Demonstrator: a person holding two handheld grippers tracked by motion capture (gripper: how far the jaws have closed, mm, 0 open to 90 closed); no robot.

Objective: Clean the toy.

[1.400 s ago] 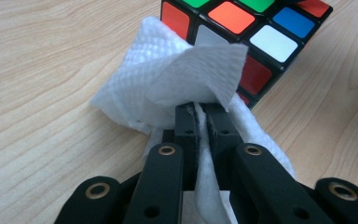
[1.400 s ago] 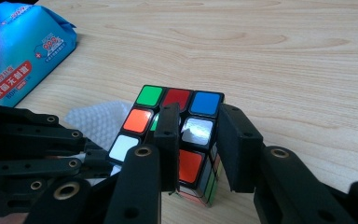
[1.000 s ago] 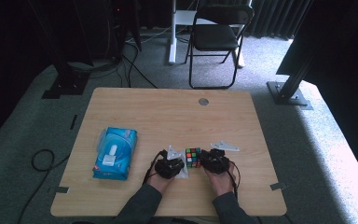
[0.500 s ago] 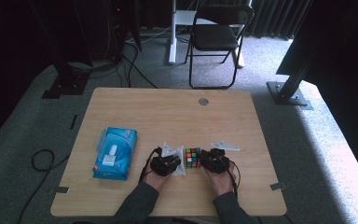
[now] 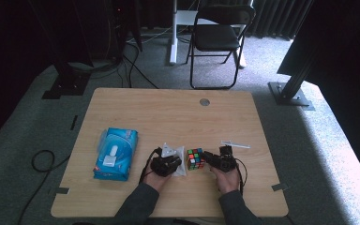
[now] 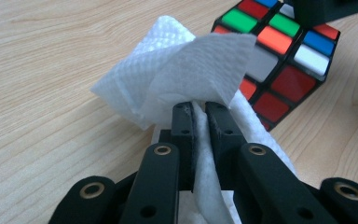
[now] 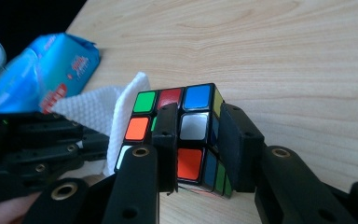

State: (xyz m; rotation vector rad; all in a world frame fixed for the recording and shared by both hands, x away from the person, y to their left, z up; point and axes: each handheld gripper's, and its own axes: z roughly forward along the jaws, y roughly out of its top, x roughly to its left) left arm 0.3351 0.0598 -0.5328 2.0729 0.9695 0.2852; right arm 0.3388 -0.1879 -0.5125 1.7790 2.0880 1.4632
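A scrambled puzzle cube (image 5: 195, 158) rests on the wooden table (image 5: 168, 117) near its front edge. My right gripper (image 5: 207, 158) comes at it from the right. In the right gripper view the gripper (image 7: 198, 112) is shut on the cube (image 7: 193, 128), one jaw on its front face and one on its right side. My left gripper (image 5: 177, 163) is just left of the cube, shut on a white paper tissue (image 5: 178, 154). In the left gripper view the tissue (image 6: 191, 60) fans out above the gripper (image 6: 199, 112), touching the cube (image 6: 284, 51).
A blue pack of wipes (image 5: 116, 153) lies to the left of the hands and shows as the pack (image 7: 42, 70) in the right gripper view. A thin white strip (image 5: 235, 144) lies right of the cube. A metal disc (image 5: 205, 101) is set into the table's far side.
The left gripper with the tissue has shifted a little to the left. Cube and right gripper stay where they were.
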